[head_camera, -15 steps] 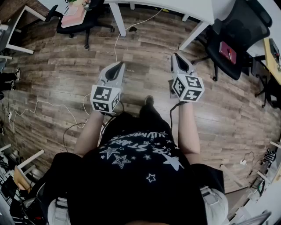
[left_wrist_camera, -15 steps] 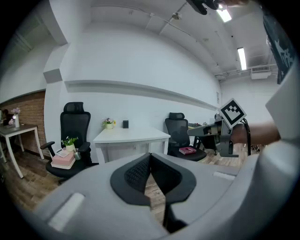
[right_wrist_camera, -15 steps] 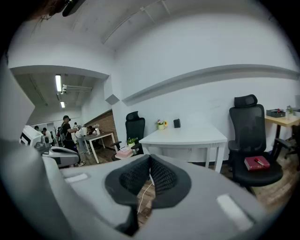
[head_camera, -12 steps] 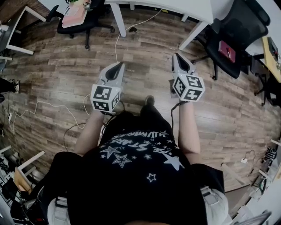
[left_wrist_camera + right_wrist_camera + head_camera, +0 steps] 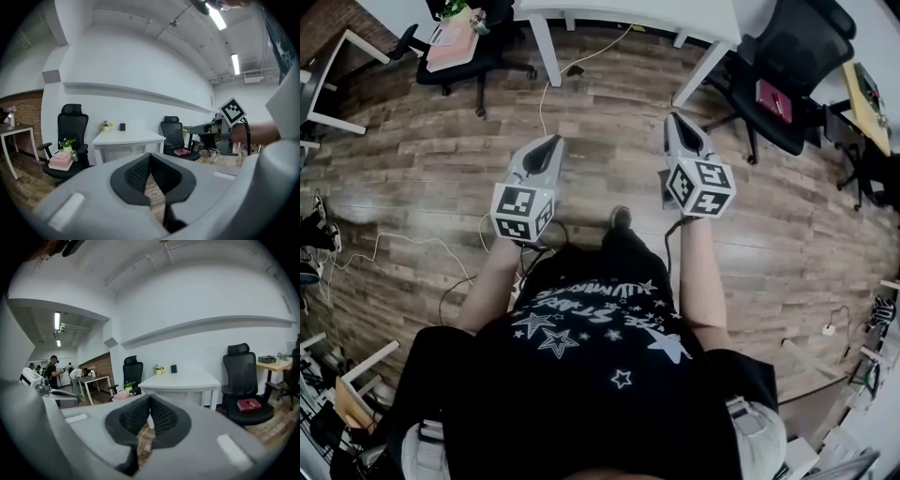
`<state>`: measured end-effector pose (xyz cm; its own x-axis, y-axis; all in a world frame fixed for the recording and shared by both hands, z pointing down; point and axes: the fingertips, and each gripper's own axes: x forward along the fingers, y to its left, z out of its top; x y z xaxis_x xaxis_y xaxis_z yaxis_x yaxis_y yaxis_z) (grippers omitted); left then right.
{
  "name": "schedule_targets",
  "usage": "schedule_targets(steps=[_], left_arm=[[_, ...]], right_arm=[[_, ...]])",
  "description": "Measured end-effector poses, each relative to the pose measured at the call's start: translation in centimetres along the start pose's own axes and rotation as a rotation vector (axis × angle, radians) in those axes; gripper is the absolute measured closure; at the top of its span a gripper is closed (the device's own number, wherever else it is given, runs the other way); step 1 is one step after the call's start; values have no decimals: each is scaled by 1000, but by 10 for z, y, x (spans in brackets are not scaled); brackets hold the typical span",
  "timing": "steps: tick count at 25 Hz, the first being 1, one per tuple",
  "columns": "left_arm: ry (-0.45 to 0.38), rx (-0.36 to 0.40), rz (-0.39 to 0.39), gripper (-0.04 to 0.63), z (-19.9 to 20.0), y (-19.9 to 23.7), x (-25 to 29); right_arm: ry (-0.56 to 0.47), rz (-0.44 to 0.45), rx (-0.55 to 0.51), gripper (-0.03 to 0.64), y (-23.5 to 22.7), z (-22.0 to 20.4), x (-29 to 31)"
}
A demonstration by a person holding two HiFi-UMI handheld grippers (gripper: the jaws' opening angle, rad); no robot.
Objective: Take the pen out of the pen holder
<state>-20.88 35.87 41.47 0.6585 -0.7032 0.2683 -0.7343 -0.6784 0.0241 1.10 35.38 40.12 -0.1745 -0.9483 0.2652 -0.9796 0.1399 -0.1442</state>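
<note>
Wood floor [image 5: 412,159]: bare boards are stretching between the person and the furniture ahead, and both tools are hanging over them, well apart from anything to grasp.
White cable [image 5: 545,94]: it is trailing across the boards toward the table; a step forward is risking a snagged foot, as I judge it.
Left chair [image 5: 72,126]: it is standing beside the table with pink things on its seat, and a careless swing of the arm on the way in could be catching it.
White table [image 5: 126,138]: it is standing ahead, carrying a flower pot [image 5: 106,125] and a small dark box [image 5: 122,126] just beside it.
Pen holder: the small dark box is probably it, but it is showing too small to tell, and no pen is making itself out.
Right chair [image 5: 173,133]: it is crowding the table's other side with a red book on its seat, narrowing the approach.
Main hazard: arriving with the jaws closed would be knocking the holder over or pushing the pen aside, so they are needing to part first.
Left claw [image 5: 150,158]: its ribbed pads are pressing together at the tips, gripping nothing and touching nothing.
Right claw [image 5: 149,400]: its pads are likewise meeting fully, with only floor and cable showing beyond them, nothing held.
</note>
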Motion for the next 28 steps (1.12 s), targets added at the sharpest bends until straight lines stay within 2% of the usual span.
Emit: schedule_targets(steps=[7,11,12,18,23,28], left_arm=[[23,-16,10,584,-13,11,11],[42,-12,24,584,-12,13,39],[43,-8,31,584,-8,15,49],[21,17,79,584,33,23,123],[14,7,126,584,50,29,164],[23,10,156,584,52,44,184]], right_arm=[[1,-25,21,612,-13,-9,11],[-18,-2,53,612,-38,-6,34],[-21,11,57,597,-46,-3,43],[0,113,60,383,-93,26,109],[14,169,58,360,-125,42,154],[24,186,62,360,-132,41,176]])
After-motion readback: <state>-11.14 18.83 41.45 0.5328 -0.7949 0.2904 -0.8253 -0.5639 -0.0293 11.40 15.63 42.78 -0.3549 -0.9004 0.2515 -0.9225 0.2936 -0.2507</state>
